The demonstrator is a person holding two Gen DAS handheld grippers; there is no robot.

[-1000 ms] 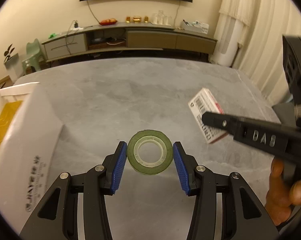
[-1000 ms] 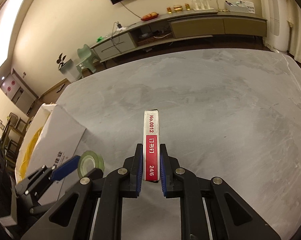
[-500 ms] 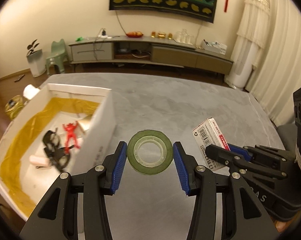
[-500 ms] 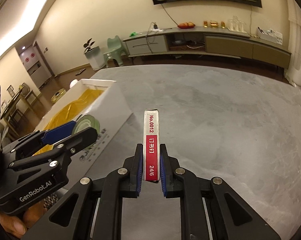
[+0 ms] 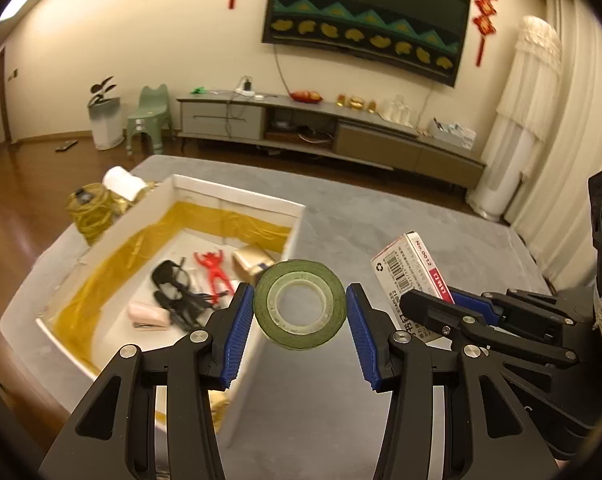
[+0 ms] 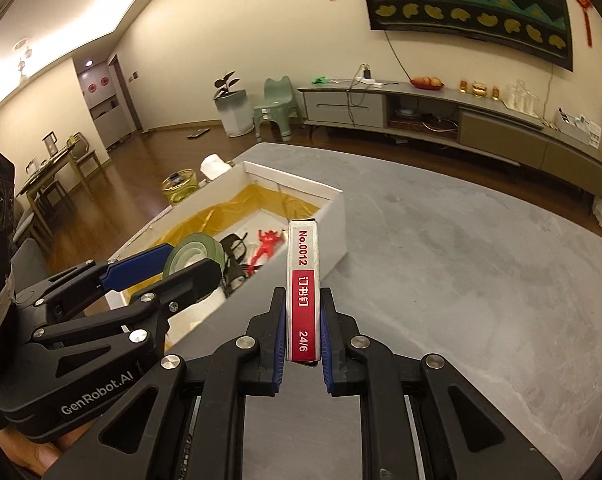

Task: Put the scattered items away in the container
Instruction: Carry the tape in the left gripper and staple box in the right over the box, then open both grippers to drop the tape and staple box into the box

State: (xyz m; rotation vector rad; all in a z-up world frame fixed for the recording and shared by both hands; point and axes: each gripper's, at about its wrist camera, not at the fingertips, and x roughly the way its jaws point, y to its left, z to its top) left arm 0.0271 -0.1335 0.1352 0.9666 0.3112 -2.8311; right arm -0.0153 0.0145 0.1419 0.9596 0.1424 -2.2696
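My left gripper (image 5: 300, 332) is shut on a green tape roll (image 5: 300, 304) and holds it in the air above the near right wall of the white box (image 5: 237, 196). The roll also shows in the right wrist view (image 6: 193, 254). My right gripper (image 6: 302, 338) is shut on a white and red staple box (image 6: 303, 288), held on edge above the grey table beside the white box (image 6: 333, 216). The staple box also shows in the left wrist view (image 5: 411, 272). Inside the white box lie black glasses (image 5: 173, 280), a red figure (image 5: 215, 268), a pink stapler (image 5: 149, 316) and a small carton (image 5: 253, 260).
The grey table (image 6: 461, 260) stretches right of the white box. The box has a yellow lining (image 5: 113, 268). Beyond the table edge are a wood floor, a yellow basket (image 5: 89, 208), a green chair (image 5: 149, 116) and a long TV cabinet (image 5: 341, 128).
Both grippers have risen and moved left with their loads. The white box's inside has come into view below them. Neither grip has changed.
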